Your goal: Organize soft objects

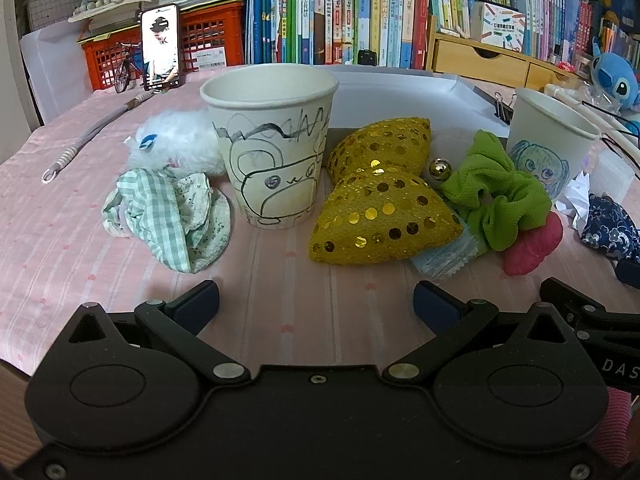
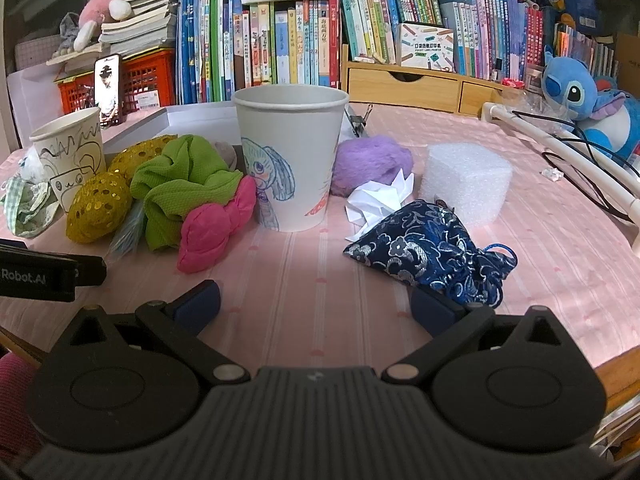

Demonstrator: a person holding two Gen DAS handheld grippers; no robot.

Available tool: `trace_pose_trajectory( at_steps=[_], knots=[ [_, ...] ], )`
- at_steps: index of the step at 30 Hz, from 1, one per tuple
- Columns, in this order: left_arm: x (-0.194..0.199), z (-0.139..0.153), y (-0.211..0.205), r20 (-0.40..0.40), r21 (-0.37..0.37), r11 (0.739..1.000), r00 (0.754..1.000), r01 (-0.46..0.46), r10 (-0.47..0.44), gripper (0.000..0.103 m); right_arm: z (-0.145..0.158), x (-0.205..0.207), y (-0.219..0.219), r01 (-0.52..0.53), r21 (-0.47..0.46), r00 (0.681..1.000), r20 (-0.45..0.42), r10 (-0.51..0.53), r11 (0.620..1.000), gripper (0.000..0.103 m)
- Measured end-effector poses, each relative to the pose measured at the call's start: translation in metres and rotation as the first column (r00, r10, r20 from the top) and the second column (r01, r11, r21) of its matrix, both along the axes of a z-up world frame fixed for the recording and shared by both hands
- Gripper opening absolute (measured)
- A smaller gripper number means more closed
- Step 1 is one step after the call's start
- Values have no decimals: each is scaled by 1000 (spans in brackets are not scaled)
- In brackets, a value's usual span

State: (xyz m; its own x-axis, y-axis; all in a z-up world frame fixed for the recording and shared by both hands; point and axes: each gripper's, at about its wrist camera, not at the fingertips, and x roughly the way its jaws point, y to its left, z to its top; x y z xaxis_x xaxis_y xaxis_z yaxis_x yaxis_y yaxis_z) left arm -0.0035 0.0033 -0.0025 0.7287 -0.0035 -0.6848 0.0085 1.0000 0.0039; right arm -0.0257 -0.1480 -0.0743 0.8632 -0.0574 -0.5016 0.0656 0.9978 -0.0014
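A pink striped cloth [image 1: 280, 280] covers the table, with a wall of upright books [image 1: 340, 12] across the 12 o'clock edge in both views. In the left wrist view, a paper cup with black scribbles [image 1: 272, 152] stands upright at centre, and a second paper cup with a blue drawing [image 2: 288, 160] stands upright at 2 o'clock, the same cup that fills the centre of the right wrist view. At 4 o'clock of the scribbled cup lies a gold sequined bow [image 1: 380, 200], touching a green scrunchie [image 1: 496, 196] on its 3 o'clock side; a pink scrunchie [image 1: 532, 244] lies against the green one at 5 o'clock. At 9 o'clock of the scribbled cup sits a white fluffy toy [image 1: 176, 144], with a green checked cloth [image 1: 168, 216] bunched just below it. In the right wrist view, a white foam block [image 2: 466, 184] stands at 3 o'clock of the blue-drawn cup, a purple fluffy ball [image 2: 372, 160] lies just beside the cup, crumpled white paper [image 2: 380, 200] rests in front of the ball, and a navy brocade pouch [image 2: 432, 252] lies at 5 o'clock. The left gripper [image 1: 316, 304] is spread wide and empty above bare cloth; the right gripper [image 2: 316, 306] is likewise wide and empty, its right finger just beside the pouch.
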Motion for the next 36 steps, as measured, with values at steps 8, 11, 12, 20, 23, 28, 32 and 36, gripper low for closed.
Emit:
trace_pose_trajectory(
  at_steps=[8, 11, 12, 20, 23, 28, 32, 36],
  knots=[
    [-1, 0, 4, 14, -2, 1000, 1000, 9, -9, 103, -3, -10, 7, 61, -4, 997, 50, -61, 998, 103],
    [-2, 4, 6, 14, -16, 1000, 1000, 18, -18, 100, 1, -10, 3, 27, -2, 999, 34, -27, 1000, 103],
    [-3, 6, 8, 20, -26, 999, 1000, 21, -21, 99, 3, -11, 3, 12, -2, 999, 37, -12, 1000, 103],
    [-14, 28, 14, 140, -58, 998, 990, 30, -22, 99, 26, -29, 5, -35, -57, 983, 180, 45, 998, 103],
    [-14, 33, 13, 162, -47, 998, 986, 38, -29, 99, 30, -28, -1, -9, -71, 980, 196, 23, 997, 103],
    [-15, 35, 8, 151, -76, 994, 987, 73, -61, 91, 33, -22, -21, 62, -67, 980, 195, -48, 996, 103],
    [-16, 32, 0, 140, -77, 991, 986, 107, -95, 87, 33, -20, -31, 98, -71, 978, 191, -83, 993, 103],
    [-13, 30, -8, 144, -62, 991, 983, 122, -112, 84, 31, -16, -37, 110, -64, 980, 175, -98, 992, 102]
  ],
)
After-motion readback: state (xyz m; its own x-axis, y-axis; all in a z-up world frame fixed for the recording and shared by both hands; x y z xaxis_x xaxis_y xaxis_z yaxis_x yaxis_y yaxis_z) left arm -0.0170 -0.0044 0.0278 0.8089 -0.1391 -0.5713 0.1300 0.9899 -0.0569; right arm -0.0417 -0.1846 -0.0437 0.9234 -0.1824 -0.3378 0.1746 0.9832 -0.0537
